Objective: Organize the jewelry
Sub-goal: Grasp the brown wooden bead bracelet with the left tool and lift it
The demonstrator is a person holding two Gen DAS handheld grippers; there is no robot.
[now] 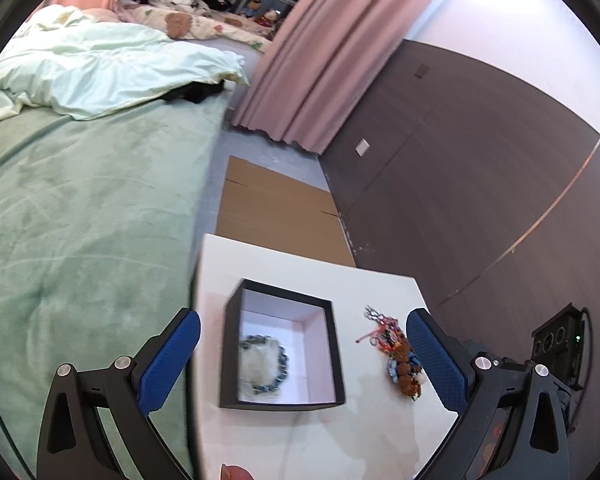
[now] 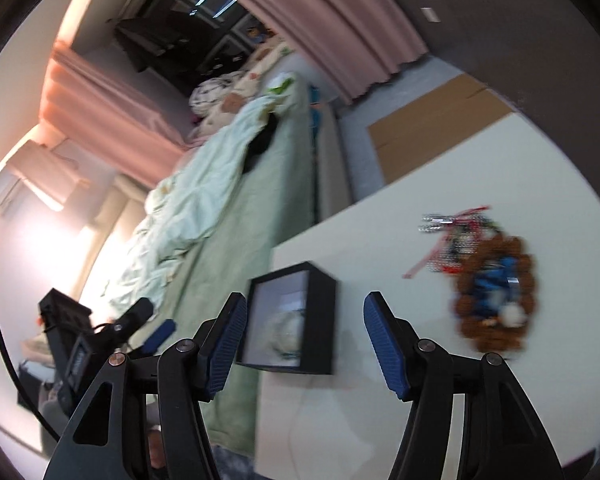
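A black square box [image 1: 284,344] with a pale lining sits on the white table [image 1: 308,268]. Inside it lies a dark bead bracelet with a white fluffy piece [image 1: 262,364]. To the box's right lies a heap of jewelry [image 1: 400,354]: brown beads, blue pieces, red cords and a silver chain. My left gripper [image 1: 302,348] hangs above the box, open wide, its blue pads either side of box and heap. In the right wrist view my right gripper [image 2: 304,336] is open and empty over the box [image 2: 292,320]. The heap [image 2: 492,292] lies to its right, blurred.
A bed with a green blanket [image 1: 80,208] borders the table's left edge. Flattened cardboard [image 1: 276,208] lies on the floor beyond the table, under a pink curtain [image 1: 320,68]. A dark wall panel [image 1: 480,184] runs on the right. The other gripper's black body [image 2: 80,340] shows at left.
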